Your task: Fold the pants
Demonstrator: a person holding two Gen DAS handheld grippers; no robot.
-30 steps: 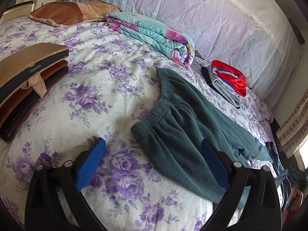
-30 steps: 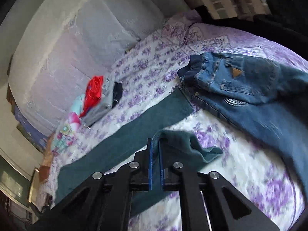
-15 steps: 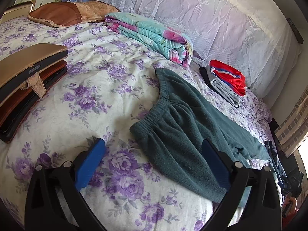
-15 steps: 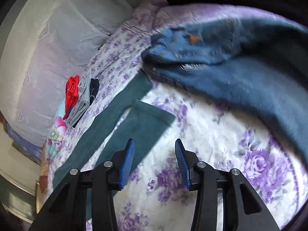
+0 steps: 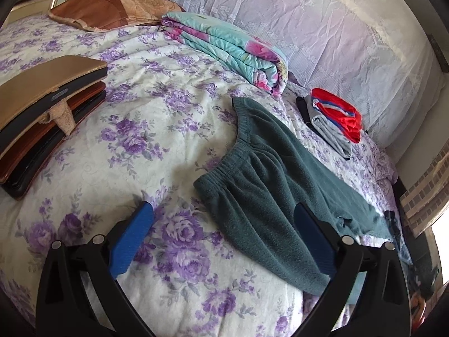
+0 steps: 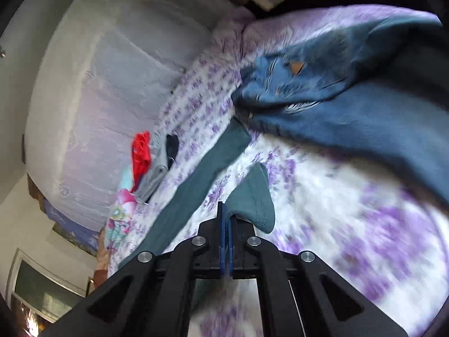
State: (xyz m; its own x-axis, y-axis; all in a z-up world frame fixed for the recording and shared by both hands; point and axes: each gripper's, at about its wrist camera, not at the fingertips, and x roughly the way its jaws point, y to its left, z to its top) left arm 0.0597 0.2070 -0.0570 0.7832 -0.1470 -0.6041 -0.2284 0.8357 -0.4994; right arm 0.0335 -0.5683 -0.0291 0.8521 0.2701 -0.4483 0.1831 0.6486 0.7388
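Observation:
Green fleece pants [image 5: 266, 196] lie flat on the floral bed cover [image 5: 146, 129], waistband toward the left gripper, legs running away to the right. My left gripper [image 5: 221, 207] hovers open just above the waist end, one blue pad beside the pants and the other over them. In the right wrist view the two legs [image 6: 196, 185] stretch away. My right gripper [image 6: 226, 221] is shut on the hem of the nearer leg [image 6: 252, 196], which bunches up and curls over to the right of the pads.
Blue jeans [image 6: 350, 112] lie in a heap just beyond the leg ends. A folded red and grey pile [image 5: 336, 118], a folded flowered quilt [image 5: 230, 45] and a brown pillow [image 5: 112, 11] sit along the lace-covered headboard. Stacked brown pads [image 5: 42, 112] lie at the left.
The right gripper opened, shifted toward the nearer leg's hem, rolled, and closed on it, lifting the cloth into a fold. The left gripper stayed put and open.

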